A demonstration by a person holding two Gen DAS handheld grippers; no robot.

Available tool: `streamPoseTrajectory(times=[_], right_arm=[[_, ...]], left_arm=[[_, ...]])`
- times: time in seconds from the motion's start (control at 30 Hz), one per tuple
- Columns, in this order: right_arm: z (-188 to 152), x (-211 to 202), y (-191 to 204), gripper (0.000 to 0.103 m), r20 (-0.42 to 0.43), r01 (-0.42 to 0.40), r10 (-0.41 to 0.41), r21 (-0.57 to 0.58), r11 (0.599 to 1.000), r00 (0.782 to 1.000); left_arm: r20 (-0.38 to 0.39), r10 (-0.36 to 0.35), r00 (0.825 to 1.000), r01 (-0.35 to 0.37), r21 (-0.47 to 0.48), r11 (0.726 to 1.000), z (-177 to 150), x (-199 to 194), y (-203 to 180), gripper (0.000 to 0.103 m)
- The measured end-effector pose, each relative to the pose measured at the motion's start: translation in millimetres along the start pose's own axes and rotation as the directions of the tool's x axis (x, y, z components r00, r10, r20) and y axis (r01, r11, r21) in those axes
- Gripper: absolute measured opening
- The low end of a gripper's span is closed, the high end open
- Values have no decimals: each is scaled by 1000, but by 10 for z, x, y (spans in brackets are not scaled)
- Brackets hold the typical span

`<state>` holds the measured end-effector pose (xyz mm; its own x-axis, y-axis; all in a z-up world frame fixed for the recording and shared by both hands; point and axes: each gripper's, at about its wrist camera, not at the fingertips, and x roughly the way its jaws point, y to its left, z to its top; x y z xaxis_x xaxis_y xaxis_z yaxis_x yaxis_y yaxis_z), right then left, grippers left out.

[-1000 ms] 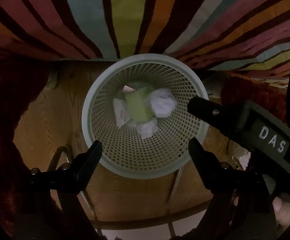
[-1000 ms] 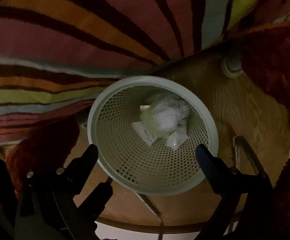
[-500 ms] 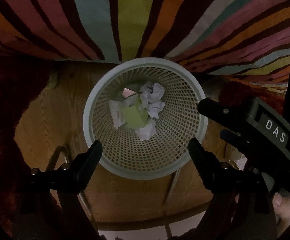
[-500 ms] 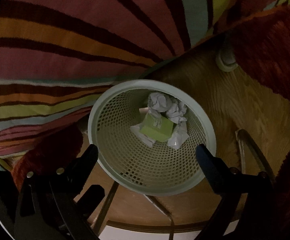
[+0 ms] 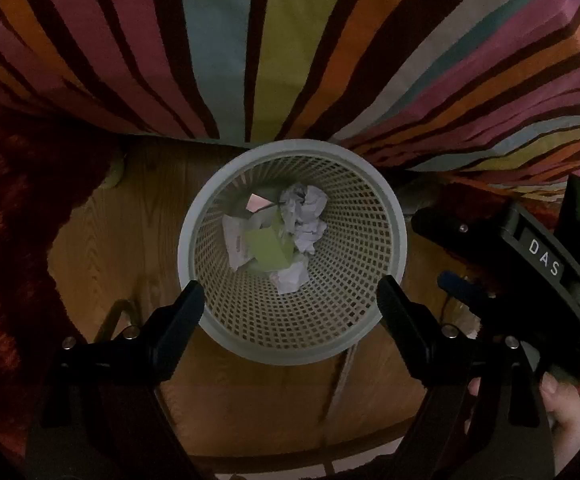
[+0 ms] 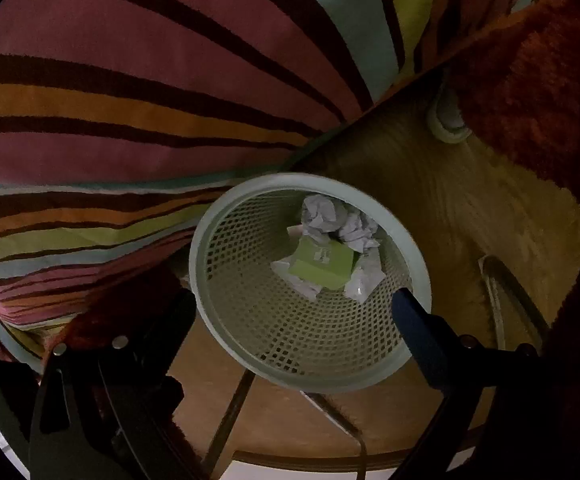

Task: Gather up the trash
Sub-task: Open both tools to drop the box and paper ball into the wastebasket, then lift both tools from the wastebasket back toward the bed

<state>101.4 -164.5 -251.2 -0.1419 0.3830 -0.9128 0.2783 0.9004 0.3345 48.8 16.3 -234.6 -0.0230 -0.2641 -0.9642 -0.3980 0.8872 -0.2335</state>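
Note:
A pale mesh waste basket [image 5: 386,216] stands on the wooden floor, also in the right wrist view [image 6: 210,280]. Inside lie a crumpled white paper ball [image 5: 304,216], a green box [image 5: 268,246] and smaller white scraps [image 5: 290,274]; the right wrist view shows the paper ball [image 6: 330,216] and green box [image 6: 324,262] too. My left gripper [image 5: 290,300] is open and empty above the basket's near rim. My right gripper [image 6: 294,312] is open and empty above the basket; it also shows in the left wrist view [image 5: 446,248].
A striped multicoloured rug [image 5: 290,40] lies beyond the basket. Dark red shaggy fabric [image 5: 10,220] borders the left. A curved metal chair frame [image 6: 506,300] and a round white object [image 6: 448,122] sit on the wooden floor [image 5: 102,248].
The crumpled paper ball has dropped into the basket and settled beside the green box. Both grippers have risen away from the basket, and the right one has drawn back to the right.

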Motion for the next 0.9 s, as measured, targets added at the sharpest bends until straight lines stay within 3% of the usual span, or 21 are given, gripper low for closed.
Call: streamPoseTrajectory(times=[0.53,0.73,0.9], right_arm=[[10,-18,26,94,18,-5,5,-16,1000,1000],[-30,-181,177,94,96,10,-1,-99,995,995],[-54,-431,263,94,184,2,29,-168,986,983]], left_arm=[[45,-4,999,3,23,1000,-18,-130,-36,85],[135,1,991,-9,57,998,-49,-342,-73,85],[229,1,973,-20,78,997,-41,-557,-96,85]])
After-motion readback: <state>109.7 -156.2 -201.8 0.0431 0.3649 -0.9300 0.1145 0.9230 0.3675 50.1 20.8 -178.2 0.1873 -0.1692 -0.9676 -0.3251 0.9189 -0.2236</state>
